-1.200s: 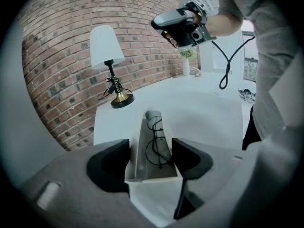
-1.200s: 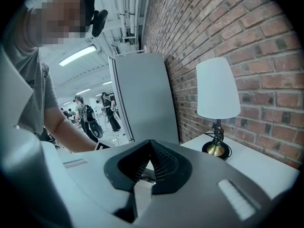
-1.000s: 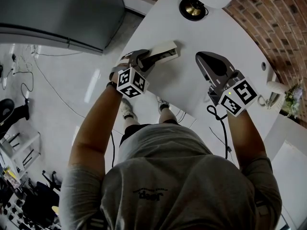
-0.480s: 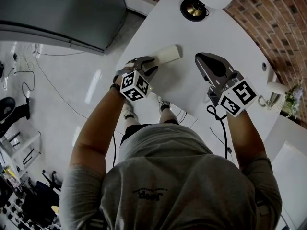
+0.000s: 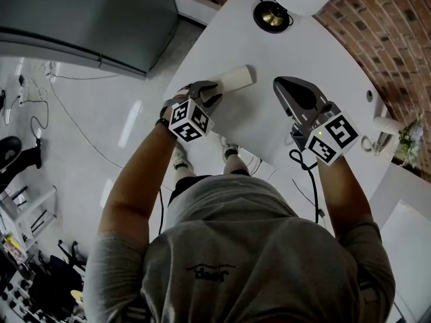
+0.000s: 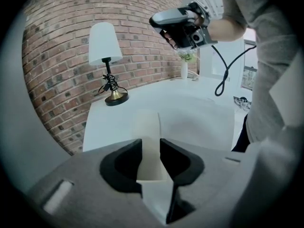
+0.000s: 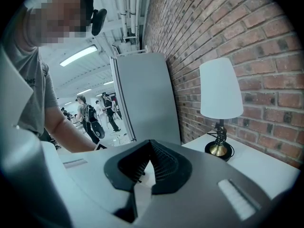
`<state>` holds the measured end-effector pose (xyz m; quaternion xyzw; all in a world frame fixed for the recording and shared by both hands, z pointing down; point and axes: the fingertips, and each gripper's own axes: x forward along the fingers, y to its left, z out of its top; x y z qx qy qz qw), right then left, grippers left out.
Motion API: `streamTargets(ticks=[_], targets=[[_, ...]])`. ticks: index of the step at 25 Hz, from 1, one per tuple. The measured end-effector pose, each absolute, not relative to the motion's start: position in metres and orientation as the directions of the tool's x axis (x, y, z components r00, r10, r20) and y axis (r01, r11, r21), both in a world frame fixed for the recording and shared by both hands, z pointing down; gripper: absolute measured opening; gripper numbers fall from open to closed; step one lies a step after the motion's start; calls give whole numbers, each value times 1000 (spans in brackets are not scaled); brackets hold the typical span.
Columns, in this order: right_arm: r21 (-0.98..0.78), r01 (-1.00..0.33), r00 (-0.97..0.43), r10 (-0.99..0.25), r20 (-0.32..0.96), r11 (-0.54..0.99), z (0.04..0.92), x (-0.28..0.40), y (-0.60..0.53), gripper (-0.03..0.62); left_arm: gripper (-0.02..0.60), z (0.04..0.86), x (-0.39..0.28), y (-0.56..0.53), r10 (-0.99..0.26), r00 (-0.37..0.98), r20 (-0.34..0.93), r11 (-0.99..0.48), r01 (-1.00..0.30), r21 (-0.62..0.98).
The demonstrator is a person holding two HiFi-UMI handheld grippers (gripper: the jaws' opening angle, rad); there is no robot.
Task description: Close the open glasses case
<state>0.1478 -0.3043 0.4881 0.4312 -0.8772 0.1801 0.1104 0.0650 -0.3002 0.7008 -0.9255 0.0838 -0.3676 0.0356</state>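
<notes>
Jaws of the left gripper point(image 6: 151, 146), which have just been closing, clamp the near end of the cream glasses case point(image 5: 236, 78), with both pads against its sides. The case lies flat with its lid down on the white bench point(image 5: 262, 49), near the bench's left edge. To the right, well apart from the case, the right gripper point(image 7: 150, 148) hangs above the bench, jaws together and nothing between them. Farther back, a brass-footed lamp point(image 5: 273, 13) stands beside the brick wall point(image 5: 377, 39).
</notes>
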Motion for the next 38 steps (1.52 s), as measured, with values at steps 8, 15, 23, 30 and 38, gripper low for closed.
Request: streamTargets(ticks=[8, 15, 23, 30, 38], targets=[[-210, -793, -607, -716, 345, 572, 478, 139, -307, 11, 120, 677, 61, -299, -178, 763, 622, -982, -177, -64], [-192, -780, -622, -709, 332, 595, 462, 119, -311, 11, 58, 613, 35, -308, -277, 817, 506, -952, -304, -30], [-161, -744, -662, -683, 307, 648, 437, 75, -324, 11, 12, 530, -28, -319, -426, 823, 376, -890, -457, -7], [-131, -699, -705, -648, 286, 703, 414, 26, -332, 11, -2, 467, -101, -315, -566, 781, 264, -801, -596, 47], [-99, -648, -748, -606, 273, 755, 391, -31, -345, 11, -3, 412, -191, -319, -710, 681, 178, -663, -732, 159]])
